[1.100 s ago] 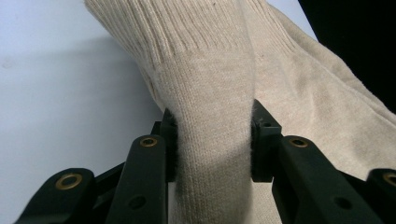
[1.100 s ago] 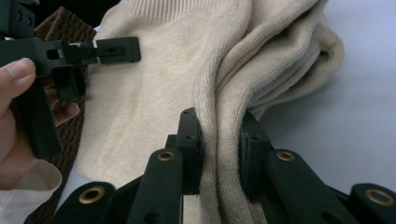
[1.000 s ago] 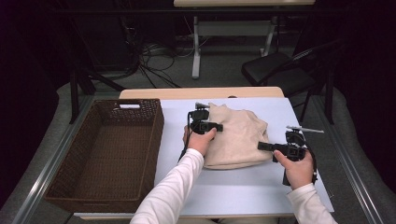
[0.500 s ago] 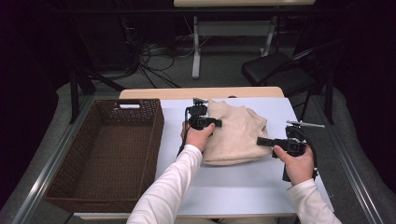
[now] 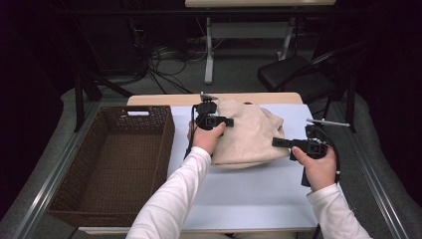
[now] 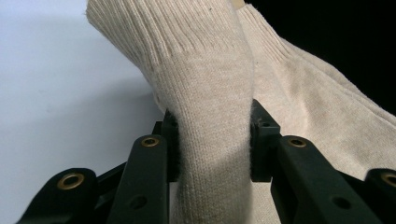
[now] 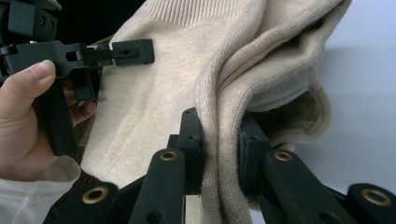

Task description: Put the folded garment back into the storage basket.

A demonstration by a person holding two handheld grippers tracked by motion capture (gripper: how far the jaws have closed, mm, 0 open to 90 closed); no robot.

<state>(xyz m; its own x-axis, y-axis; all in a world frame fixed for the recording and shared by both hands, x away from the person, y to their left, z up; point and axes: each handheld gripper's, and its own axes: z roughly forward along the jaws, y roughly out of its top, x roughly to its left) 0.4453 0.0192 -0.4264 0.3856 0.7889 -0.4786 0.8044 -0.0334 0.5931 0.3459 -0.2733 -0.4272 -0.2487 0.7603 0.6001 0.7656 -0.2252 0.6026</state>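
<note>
Sweater (image 5: 249, 134): from the high view I see one, beige, bunched on the desk (image 5: 259, 194) between my left claw (image 5: 226, 121) and right claw (image 5: 278, 142), beside one basket (image 5: 112, 164). Left gripper view: my left claw (image 6: 212, 140) clamps a knit fold. Right gripper view: my right claw (image 7: 219, 149) pinches another fold.

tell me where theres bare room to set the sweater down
Free: the white tabletop in front of the sweater, between the person's two forearms, and the wicker basket, whose floor is bare. Crowded: the table's middle, under the sweater and both claws.
</note>
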